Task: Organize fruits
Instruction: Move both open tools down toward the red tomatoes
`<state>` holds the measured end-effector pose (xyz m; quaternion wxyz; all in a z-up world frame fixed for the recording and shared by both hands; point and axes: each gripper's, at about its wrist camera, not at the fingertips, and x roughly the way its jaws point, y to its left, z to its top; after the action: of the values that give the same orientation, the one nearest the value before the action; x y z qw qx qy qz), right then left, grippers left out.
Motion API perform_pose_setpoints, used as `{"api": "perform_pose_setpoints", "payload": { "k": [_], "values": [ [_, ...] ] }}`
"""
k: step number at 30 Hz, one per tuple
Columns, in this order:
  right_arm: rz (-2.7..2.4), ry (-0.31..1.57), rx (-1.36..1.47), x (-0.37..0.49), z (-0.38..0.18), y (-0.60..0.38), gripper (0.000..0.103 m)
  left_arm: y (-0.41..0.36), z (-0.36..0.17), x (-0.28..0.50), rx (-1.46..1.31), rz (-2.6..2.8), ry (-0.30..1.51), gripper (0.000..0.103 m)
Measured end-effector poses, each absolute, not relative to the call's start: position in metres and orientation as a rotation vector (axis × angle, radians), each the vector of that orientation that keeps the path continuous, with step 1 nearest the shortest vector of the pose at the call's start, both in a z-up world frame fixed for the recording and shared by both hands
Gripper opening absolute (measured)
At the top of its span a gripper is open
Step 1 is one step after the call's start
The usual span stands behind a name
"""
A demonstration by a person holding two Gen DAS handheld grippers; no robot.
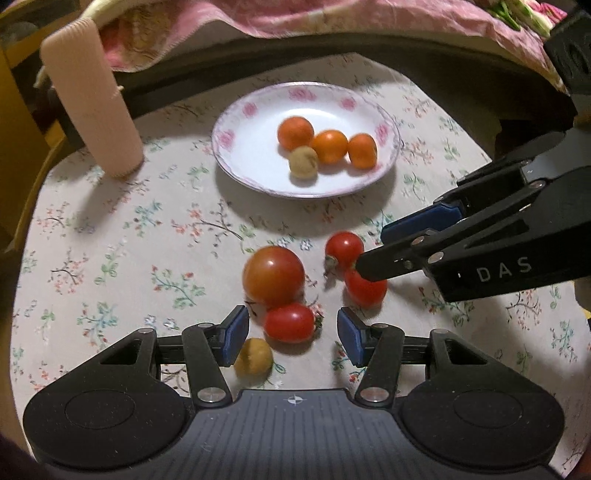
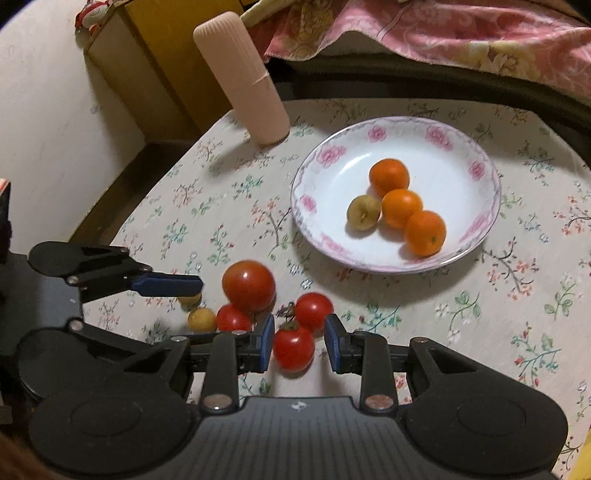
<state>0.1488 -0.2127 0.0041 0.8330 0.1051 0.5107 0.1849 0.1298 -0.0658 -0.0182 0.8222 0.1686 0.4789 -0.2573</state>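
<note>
On the floral cloth lies a cluster of tomatoes. My left gripper (image 1: 293, 334) is open, and a small red tomato (image 1: 290, 323) lies between its pads without touching them. A large tomato (image 1: 273, 275) sits just beyond, and a small yellow-brown fruit (image 1: 254, 357) lies by the left pad. My right gripper (image 2: 300, 341) hovers with narrow jaws over another small tomato (image 2: 293, 347); a gap shows at its right pad. A third small tomato (image 2: 314, 310) lies past its tips. The flowered plate (image 2: 480, 170) holds three oranges (image 2: 389, 177) and a brownish fruit (image 2: 364, 212).
A tall pink ribbed cylinder (image 1: 92, 99) stands at the table's far left. Pink bedding (image 1: 295, 18) lies beyond the dark table edge. A yellow cabinet (image 2: 166, 55) stands by the wall. One finger of my left gripper (image 2: 166, 284) reaches in beside the large tomato.
</note>
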Motion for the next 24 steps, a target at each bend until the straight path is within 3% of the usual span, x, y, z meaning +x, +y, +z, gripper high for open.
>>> {"api": "perform_pose_setpoints", "payload": {
  "k": [12, 17, 24],
  "values": [
    [0.409, 1.133, 0.225, 0.15, -0.008, -0.209, 0.031, -0.071, -0.039, 0.137, 0.377, -0.536, 1.049, 0.062],
    [0.419, 1.144, 0.212, 0.149, -0.012, -0.205, 0.031, -0.072, -0.037, 0.134, 0.376, -0.544, 1.039, 0.05],
    [0.421, 1.148, 0.191, 0.152, -0.022, -0.199, 0.031, -0.072, -0.037, 0.134, 0.377, -0.548, 1.042, 0.049]
  ]
}}
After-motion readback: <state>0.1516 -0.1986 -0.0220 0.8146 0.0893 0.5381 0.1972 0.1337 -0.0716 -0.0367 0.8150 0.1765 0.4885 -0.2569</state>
